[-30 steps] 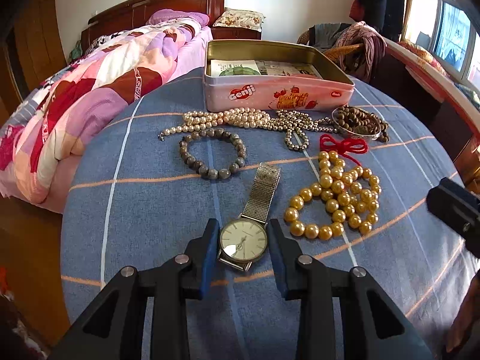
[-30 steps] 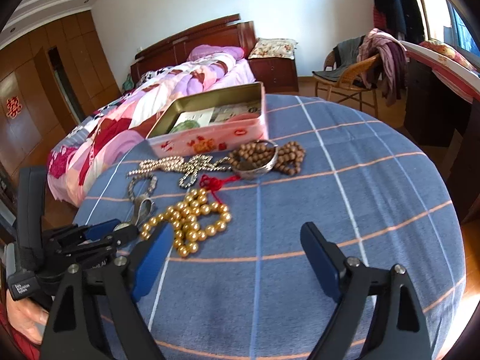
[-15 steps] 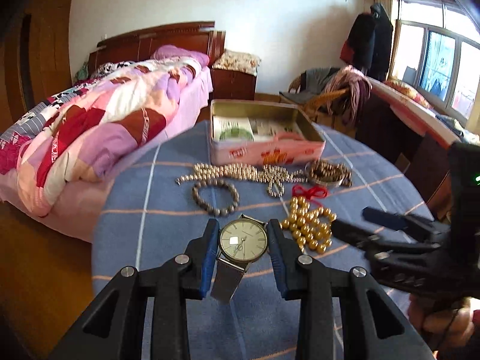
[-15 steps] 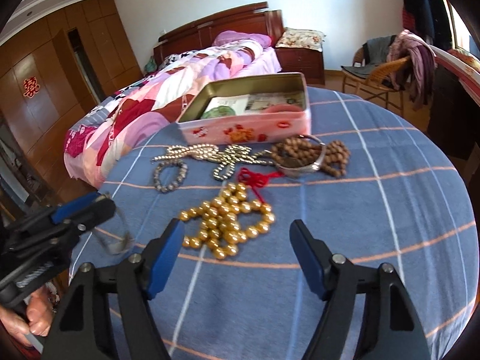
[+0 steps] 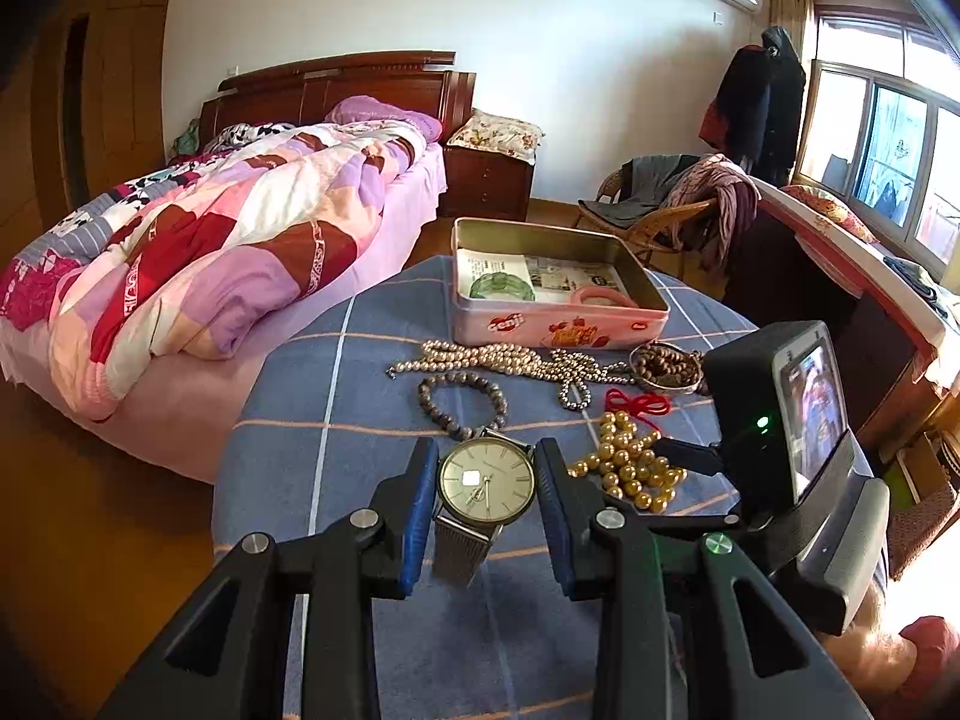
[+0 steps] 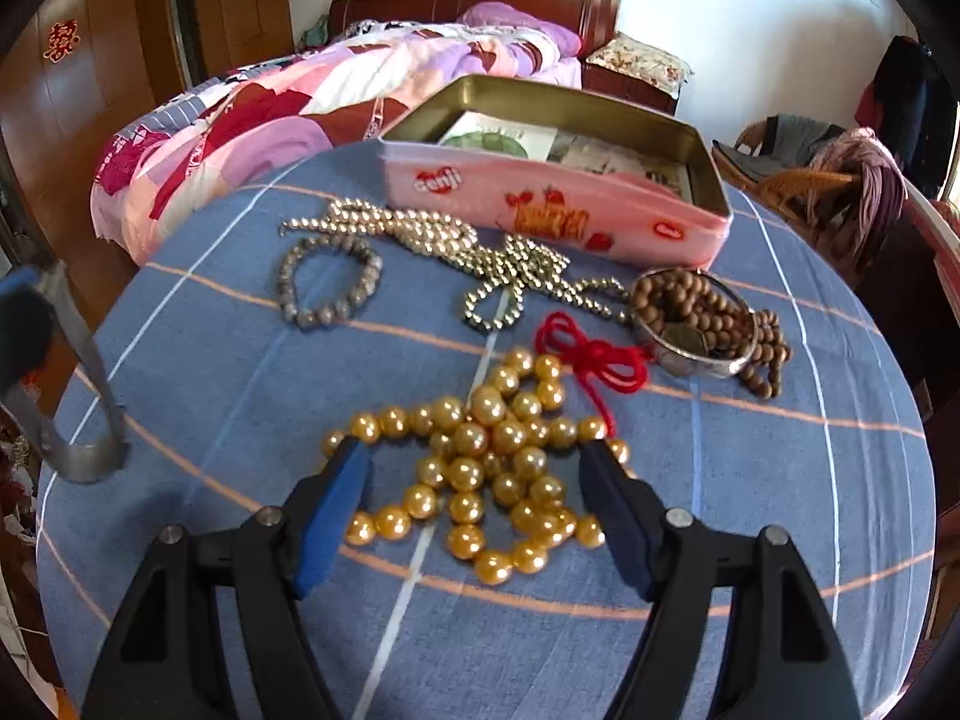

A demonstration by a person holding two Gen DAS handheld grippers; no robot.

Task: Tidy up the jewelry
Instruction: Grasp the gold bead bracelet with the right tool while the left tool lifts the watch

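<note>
- On the round table (image 6: 780,540), under a blue checked cloth, the jewelry lies spread out in front of a pink tin (image 6: 558,210).
- The left gripper (image 5: 485,480) has its blue pads pressed on either side of a watch (image 5: 486,480); the watch is lifted clear of the cloth, face toward the camera, with its mesh strap (image 5: 462,546) hanging down.
- From the right wrist view that strap (image 6: 84,408) shows at the far left, its lower end close to the cloth; I cannot tell whether it touches.
- The right gripper (image 6: 477,480) points down at the gold beads (image 6: 486,462), its jaws standing wide on either side of the heap, tips just beside the outer beads, gripping nothing.
- A red cord (image 6: 600,354) runs from the gold beads toward a silver bangle (image 6: 696,354), which rings part of a string of brown wooden beads (image 6: 708,312).
- Just in front of the tin lies a tangle of pearl strands (image 6: 456,246), and beside it, to the left, a grey bead bracelet (image 6: 330,288).
- The tin stands open, with printed paper (image 5: 540,276) and a green bangle (image 5: 501,288) inside.
- A bed (image 5: 210,240) with a patchwork quilt stands beyond the table, and a wicker chair (image 5: 660,222) heaped with clothes sits near the window.
</note>
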